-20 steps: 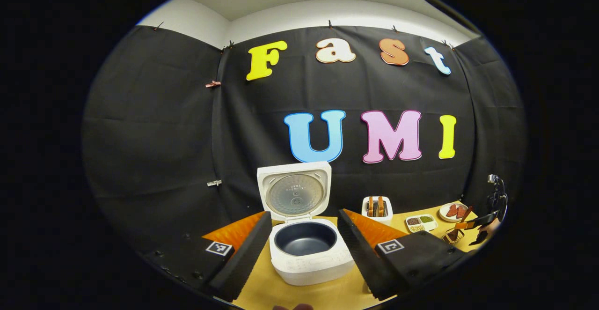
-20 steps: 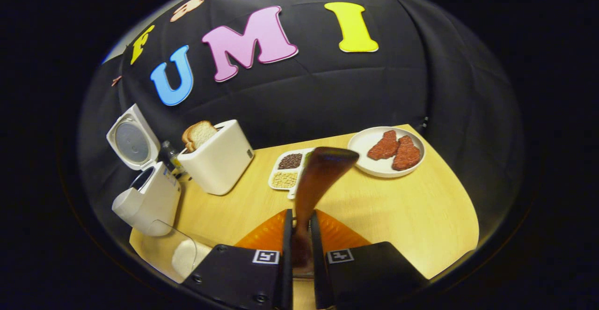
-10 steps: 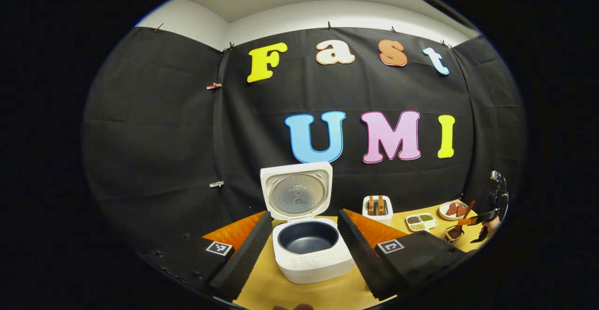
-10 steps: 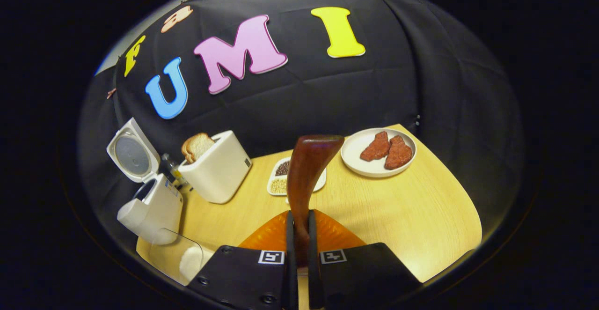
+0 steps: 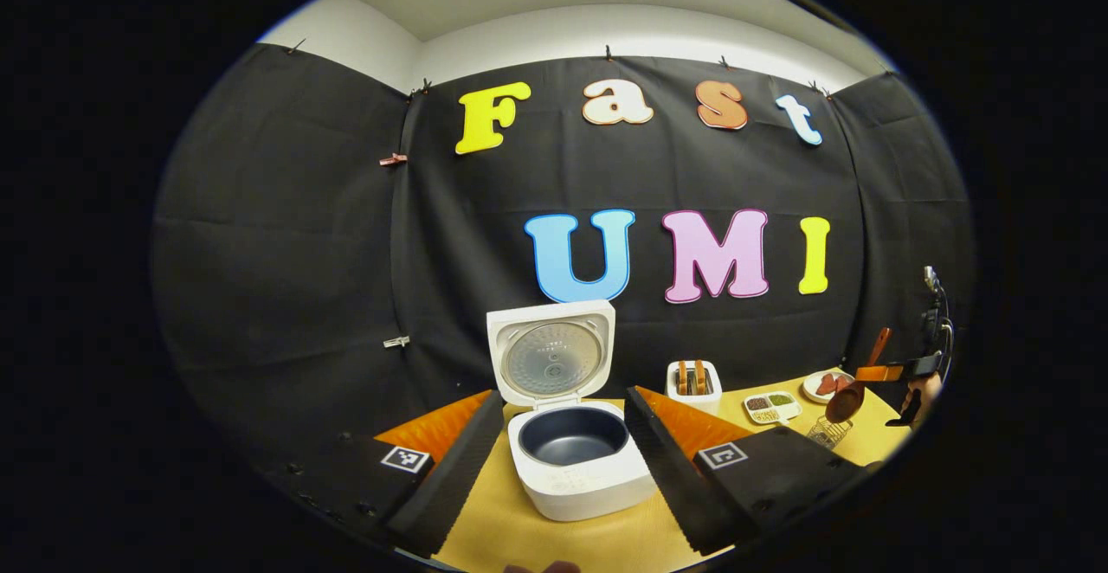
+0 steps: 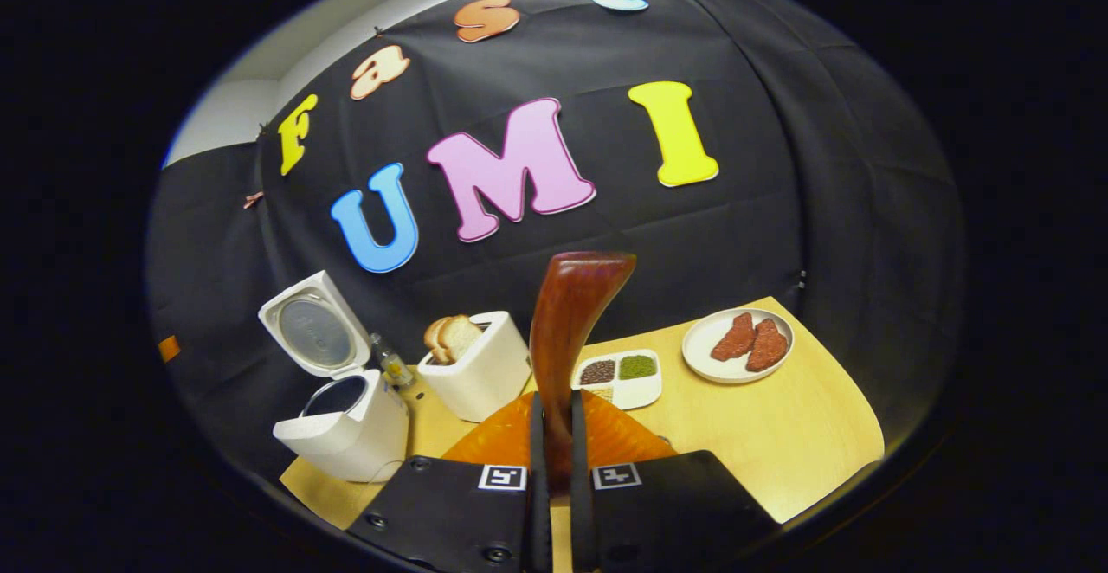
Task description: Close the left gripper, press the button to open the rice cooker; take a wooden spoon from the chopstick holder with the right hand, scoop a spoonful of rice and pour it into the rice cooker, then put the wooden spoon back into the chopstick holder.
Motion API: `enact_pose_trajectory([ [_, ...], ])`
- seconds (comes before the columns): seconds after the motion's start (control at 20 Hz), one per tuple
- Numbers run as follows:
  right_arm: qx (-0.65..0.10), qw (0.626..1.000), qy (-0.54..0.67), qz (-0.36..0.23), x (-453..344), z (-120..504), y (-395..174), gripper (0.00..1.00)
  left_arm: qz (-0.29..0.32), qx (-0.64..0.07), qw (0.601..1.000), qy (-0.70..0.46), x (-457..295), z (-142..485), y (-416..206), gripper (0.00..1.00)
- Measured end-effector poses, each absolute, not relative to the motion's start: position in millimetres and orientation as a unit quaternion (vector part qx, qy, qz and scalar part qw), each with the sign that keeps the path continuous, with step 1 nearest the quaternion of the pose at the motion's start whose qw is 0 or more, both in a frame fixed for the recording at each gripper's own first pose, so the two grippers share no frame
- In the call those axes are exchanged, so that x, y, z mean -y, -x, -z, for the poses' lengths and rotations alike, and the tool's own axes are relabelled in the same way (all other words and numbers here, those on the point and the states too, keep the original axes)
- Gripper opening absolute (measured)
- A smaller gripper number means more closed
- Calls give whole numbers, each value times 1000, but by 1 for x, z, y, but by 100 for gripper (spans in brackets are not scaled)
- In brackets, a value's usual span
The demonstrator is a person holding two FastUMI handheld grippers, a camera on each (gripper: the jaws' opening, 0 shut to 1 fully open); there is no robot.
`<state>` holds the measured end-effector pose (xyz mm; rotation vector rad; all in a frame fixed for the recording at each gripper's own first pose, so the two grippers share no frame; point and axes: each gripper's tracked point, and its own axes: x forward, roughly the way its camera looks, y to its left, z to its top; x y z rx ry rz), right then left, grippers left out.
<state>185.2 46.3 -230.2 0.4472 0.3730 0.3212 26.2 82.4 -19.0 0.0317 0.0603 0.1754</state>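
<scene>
The white rice cooker [image 5: 578,469] stands with its lid [image 5: 551,353] up and its dark pot bare. My left gripper [image 5: 563,395] is open, one finger on each side of the cooker and apart from it. In the right gripper view, my right gripper [image 6: 554,400] is shut on the brown wooden spoon [image 6: 571,322], which rises upright between its fingers. The left gripper view shows that spoon [image 5: 847,400] held in the air just above the wire chopstick holder [image 5: 828,432] at the far right. The open rice cooker [image 6: 344,424] sits low on the left of the right gripper view.
On the wooden table [image 6: 779,443] stand a white toaster [image 6: 480,370] with bread, a divided dish of grains [image 6: 625,376], a plate with two meat pieces [image 6: 737,344] and a small bottle [image 6: 389,363] between cooker and toaster.
My right gripper has risen with the spoon, lifting it above the chopstick holder. A glass container at the right view's lower left has slipped out of sight. The left gripper barely moved.
</scene>
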Motion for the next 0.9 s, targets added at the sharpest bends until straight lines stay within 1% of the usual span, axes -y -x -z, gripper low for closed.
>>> enact_pose_trajectory([
  [0.2, -177, 950, -167, -196, -100, 214, -146, 13, -68, -32, 997, -2, -85, 24, -20, 97],
  [0.35, -184, 950, -130, -217, -141, 223, -126, 13, -51, -27, 998, 3, -88, 23, -15, 96],
  [0.6, -228, 950, -16, -214, -179, 284, -115, 13, -34, -28, 999, -5, -98, 22, -11, 97],
  [0.7, -234, 948, 29, -214, -187, 303, -112, 13, -31, -28, 999, -6, -104, 23, -10, 96],
  [0.85, -262, 943, 44, -202, -191, 333, -107, 13, -27, -29, 999, -11, -113, 27, -12, 97],
  [0.9, -267, 944, 30, -194, -192, 337, -105, 17, -26, -28, 999, -12, -115, 27, -13, 97],
])
